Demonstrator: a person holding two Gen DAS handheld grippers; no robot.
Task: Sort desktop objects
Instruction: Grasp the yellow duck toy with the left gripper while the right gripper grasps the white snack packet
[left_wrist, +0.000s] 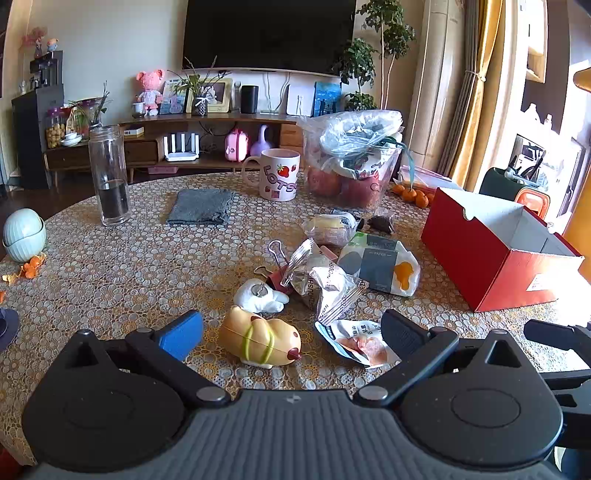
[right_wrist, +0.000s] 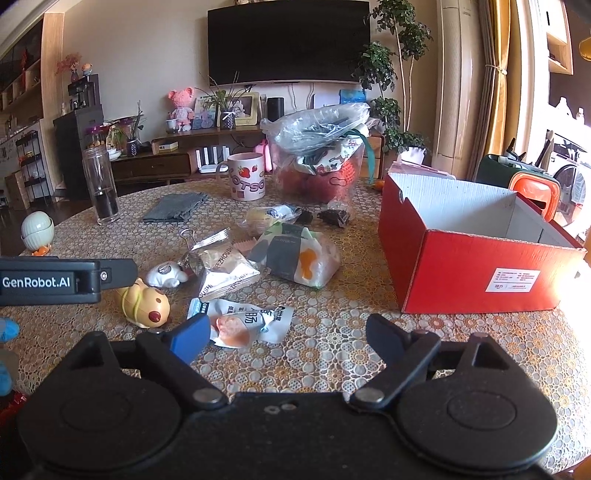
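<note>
From the left wrist camera, the left gripper (left_wrist: 291, 334) is being held with its jaws spread wide and nothing between the pads. The yellow toy (left_wrist: 260, 339) is lying on the table (left_wrist: 110, 266) directly ahead of the fingers, inside the gap and nearer the blue-padded finger (left_wrist: 181, 334) than the black one. Its long axis is running crosswise to the fingers, so it is being presented broadside. Taking the red box (left_wrist: 495, 254) as landmark, the toy is lying well apart from it on the side away from the window. A white figure (left_wrist: 260, 297) is lying just beyond the toy, and a snack packet (left_wrist: 360, 341) just beside it on the box side, close to the black finger.

From the right wrist camera, the right gripper (right_wrist: 288, 339) is also being held wide, gripping nothing. The snack packet (right_wrist: 243, 323) is lying just ahead of its blue finger (right_wrist: 188, 338), off centre, away from the red box (right_wrist: 476, 269). The yellow toy (right_wrist: 146, 304) is lying further from the box still, partly under the left gripper's arm.

The left hand is judged nearer the toy; the right is judged nearer the box and the packet. Closing across the toy's short side is judged to be the coming move.
</note>
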